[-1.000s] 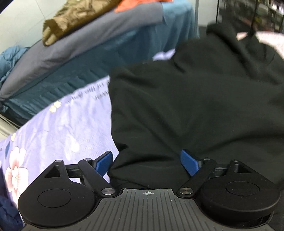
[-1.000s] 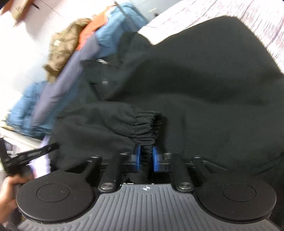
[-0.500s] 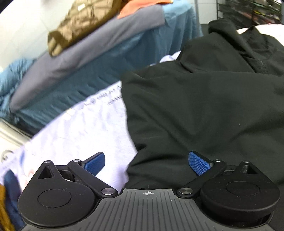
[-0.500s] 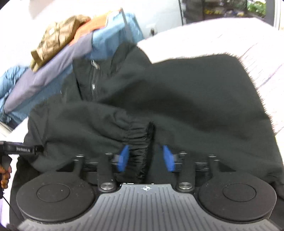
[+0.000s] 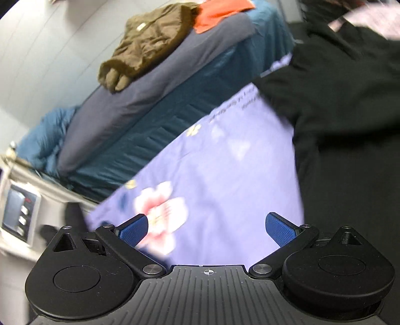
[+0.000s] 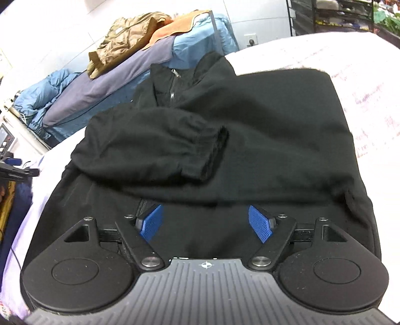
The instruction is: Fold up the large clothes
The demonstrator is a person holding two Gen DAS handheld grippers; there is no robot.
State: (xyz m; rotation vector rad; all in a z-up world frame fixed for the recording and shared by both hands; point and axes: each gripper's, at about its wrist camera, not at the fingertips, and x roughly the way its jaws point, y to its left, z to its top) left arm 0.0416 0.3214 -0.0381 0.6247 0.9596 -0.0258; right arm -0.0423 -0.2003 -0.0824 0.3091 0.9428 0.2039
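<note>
We see a black jacket [image 6: 250, 130] lying on a bed covered with a lilac flowered sheet [image 5: 225, 155]. The jacket is our landmark. Beyond its collar there is a pile of bedding: a grey-blue blanket [image 6: 105, 87] over teal quilts [image 5: 155, 130], with a brown padded coat [image 6: 125, 35] and an orange cloth [image 6: 180, 25] on top. To the left of the jacket, past the bed edge, stands a white appliance [image 5: 20, 212] with a small panel of buttons. Behind the jacket on the far right are dark shelves [image 6: 337, 15].

The long axis of the jacket runs away from the right camera, with the zipped collar [image 6: 172, 85] at the far end and the hem near us. One sleeve [image 6: 155, 150] is folded across the chest, its gathered cuff [image 6: 212, 152] pointing to the right.

The sheet carries printed writing near the jacket's edge, but we cannot read it.

The right gripper [image 6: 206, 223] has just been opening; its fingers now stand wide over the hem with nothing pressed between them. The left gripper [image 5: 207, 228] also has its fingers wide and empty, over the sheet to the left of the jacket.
</note>
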